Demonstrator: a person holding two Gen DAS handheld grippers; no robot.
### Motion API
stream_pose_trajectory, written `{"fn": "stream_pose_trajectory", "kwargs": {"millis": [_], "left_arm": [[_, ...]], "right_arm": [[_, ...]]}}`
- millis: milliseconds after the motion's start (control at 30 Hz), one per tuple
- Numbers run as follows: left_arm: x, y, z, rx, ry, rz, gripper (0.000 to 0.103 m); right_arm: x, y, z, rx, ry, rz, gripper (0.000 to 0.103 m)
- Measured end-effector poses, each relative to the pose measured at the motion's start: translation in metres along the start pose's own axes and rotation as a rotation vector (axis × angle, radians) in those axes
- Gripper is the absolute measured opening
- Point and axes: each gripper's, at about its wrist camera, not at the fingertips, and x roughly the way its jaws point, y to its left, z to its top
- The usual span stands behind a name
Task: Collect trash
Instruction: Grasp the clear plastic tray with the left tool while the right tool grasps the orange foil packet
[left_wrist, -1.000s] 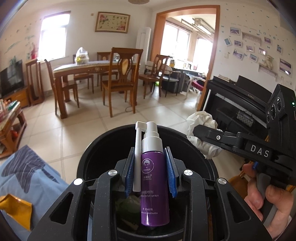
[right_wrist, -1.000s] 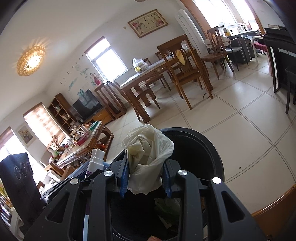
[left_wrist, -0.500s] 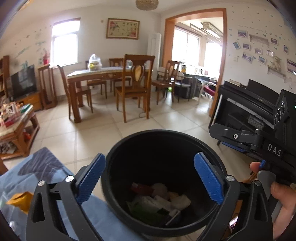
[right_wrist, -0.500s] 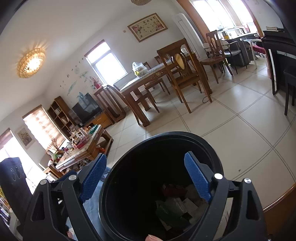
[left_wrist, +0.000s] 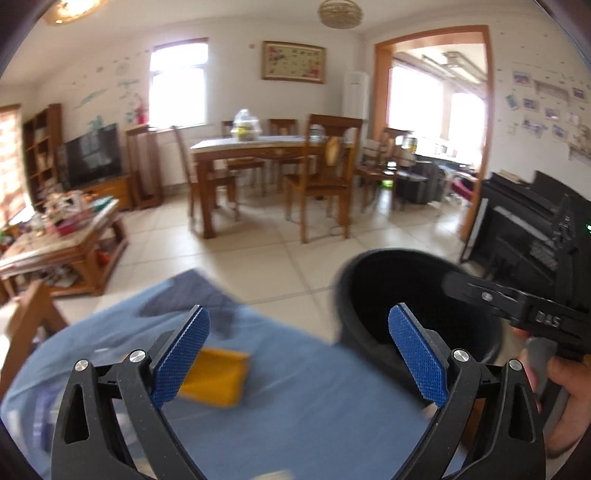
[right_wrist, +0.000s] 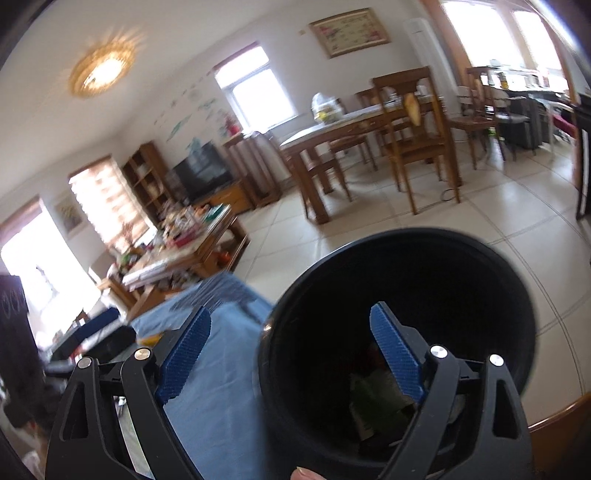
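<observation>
Over the blue cloth-covered table (left_wrist: 295, 406), my left gripper (left_wrist: 295, 354) and right gripper (right_wrist: 291, 354) gape wide, empty; rushing, I could knock the round black plastic bin (right_wrist: 399, 258) or fumble the flat yellow wrapper (left_wrist: 218, 380).

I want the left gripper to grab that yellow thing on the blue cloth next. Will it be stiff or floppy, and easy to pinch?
The flat yellow packet on the blue cloth looks thin, probably light and bendy. It lies flat, so the open left gripper may catch cloth too. Blur hides its material; it may be slippery.
</observation>
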Motion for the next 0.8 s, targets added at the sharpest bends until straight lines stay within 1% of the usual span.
{"fn": "stream_pose_trajectory", "kwargs": {"millis": [33, 67, 133, 200, 233, 367, 400, 467, 533, 567, 600, 633, 667, 700, 733, 767, 800], "left_arm": [[-0.004, 0.010, -0.002, -0.001, 0.004, 0.019, 0.096], [-0.009, 0.028, -0.006, -0.002, 0.017, 0.053, 0.096], [-0.016, 0.055, -0.012, -0.004, 0.037, 0.099, 0.096], [-0.020, 0.088, -0.021, -0.007, 0.077, 0.144, 0.096], [-0.020, 0.102, -0.022, -0.008, 0.101, 0.150, 0.096], [-0.015, 0.146, -0.029, -0.047, 0.165, 0.150, 0.084], [-0.012, 0.150, -0.030, -0.055, 0.175, 0.144, 0.077], [-0.005, 0.161, -0.034, -0.069, 0.205, 0.136, 0.073], [0.000, 0.166, -0.039, -0.070, 0.225, 0.128, 0.066], [0.002, 0.168, -0.039, -0.068, 0.238, 0.120, 0.058], [0.009, 0.168, -0.038, -0.066, 0.249, 0.110, 0.048], [0.012, 0.169, -0.040, -0.061, 0.268, 0.095, 0.042], [0.015, 0.164, -0.043, -0.055, 0.276, 0.091, 0.030], [0.018, 0.162, -0.045, -0.041, 0.288, 0.088, 0.024], [0.020, 0.160, -0.046, -0.029, 0.291, 0.092, 0.021], [0.021, 0.158, -0.048, -0.013, 0.297, 0.095, 0.011], [0.021, 0.158, -0.048, -0.006, 0.299, 0.095, 0.007]], "right_arm": [[0.004, 0.007, -0.003, -0.017, 0.017, 0.009, 0.087], [0.011, 0.016, -0.008, -0.038, 0.039, 0.021, 0.087], [0.018, 0.028, -0.014, -0.062, 0.066, 0.033, 0.087], [0.028, 0.040, -0.017, -0.080, 0.094, 0.048, 0.087], [0.035, 0.047, -0.018, -0.089, 0.111, 0.056, 0.087], [0.059, 0.080, -0.018, -0.170, 0.167, 0.087, 0.087], [0.065, 0.087, -0.019, -0.192, 0.178, 0.092, 0.087], [0.081, 0.107, -0.019, -0.250, 0.210, 0.095, 0.087], [0.092, 0.123, -0.023, -0.305, 0.230, 0.099, 0.087], [0.098, 0.128, -0.026, -0.329, 0.239, 0.096, 0.087], [0.107, 0.136, -0.028, -0.368, 0.260, 0.094, 0.088], [0.116, 0.144, -0.029, -0.410, 0.279, 0.096, 0.089], [0.123, 0.152, -0.032, -0.456, 0.298, 0.096, 0.092], [0.128, 0.157, -0.034, -0.489, 0.312, 0.097, 0.096], [0.135, 0.162, -0.034, -0.522, 0.338, 0.104, 0.096], [0.139, 0.166, -0.036, -0.546, 0.349, 0.111, 0.096], [0.144, 0.173, -0.036, -0.600, 0.345, 0.106, 0.096]]}}
